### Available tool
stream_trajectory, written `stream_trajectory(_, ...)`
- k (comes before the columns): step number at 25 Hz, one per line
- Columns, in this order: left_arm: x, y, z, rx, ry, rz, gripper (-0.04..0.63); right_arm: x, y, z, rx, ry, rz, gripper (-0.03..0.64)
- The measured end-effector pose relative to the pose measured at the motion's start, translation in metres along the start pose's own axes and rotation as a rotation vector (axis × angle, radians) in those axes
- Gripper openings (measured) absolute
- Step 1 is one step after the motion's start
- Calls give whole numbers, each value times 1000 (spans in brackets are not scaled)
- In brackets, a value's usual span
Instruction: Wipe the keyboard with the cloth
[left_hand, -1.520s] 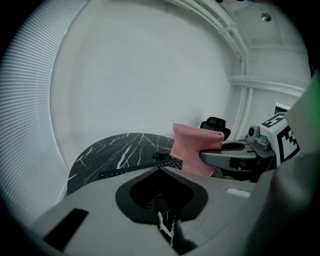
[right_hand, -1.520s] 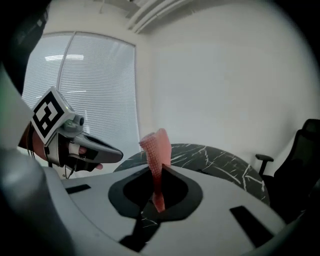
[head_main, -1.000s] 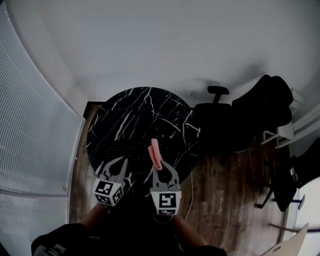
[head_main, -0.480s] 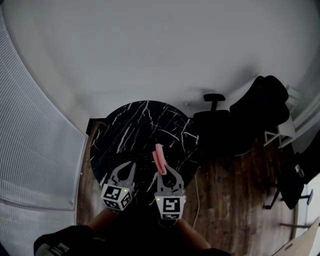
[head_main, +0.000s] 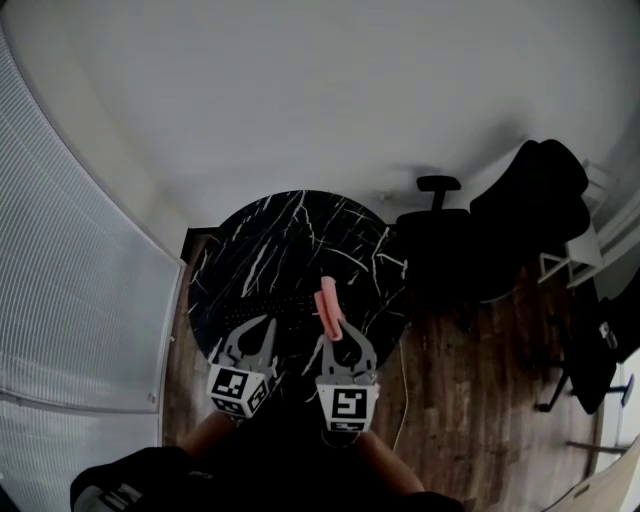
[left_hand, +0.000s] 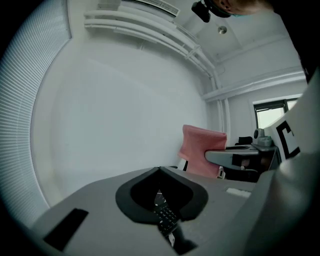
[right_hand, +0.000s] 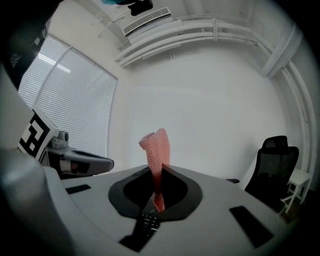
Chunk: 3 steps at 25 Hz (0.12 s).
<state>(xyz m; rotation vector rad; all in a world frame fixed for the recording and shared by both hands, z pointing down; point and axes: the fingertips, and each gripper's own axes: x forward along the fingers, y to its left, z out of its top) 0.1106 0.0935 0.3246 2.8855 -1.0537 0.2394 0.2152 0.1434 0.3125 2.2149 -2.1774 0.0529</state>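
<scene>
Right gripper (head_main: 340, 338): pinching pink cloth (head_main: 327, 305), which stands upright. Left gripper (head_main: 258, 330): jaws pressed together, empty. Keyboard (head_main: 262, 303): on black marble table (head_main: 290, 225), under both grippers.

View shifted: table (head_main: 262, 232), cloth (head_main: 326, 301), left gripper (head_main: 258, 328), right gripper (head_main: 339, 336) now slightly rightward.

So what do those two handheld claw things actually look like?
Both are grey, two-pronged claws: the left gripper and right gripper each carry a white cube printed with black square markers at the back. The person's clothing looks dark.
</scene>
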Motion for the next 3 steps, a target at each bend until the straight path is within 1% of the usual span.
stream_trajectory(3, 9, -2, 6, 16, -14, -10, -2, 5, -8, 8, -19, -20, -9, 5)
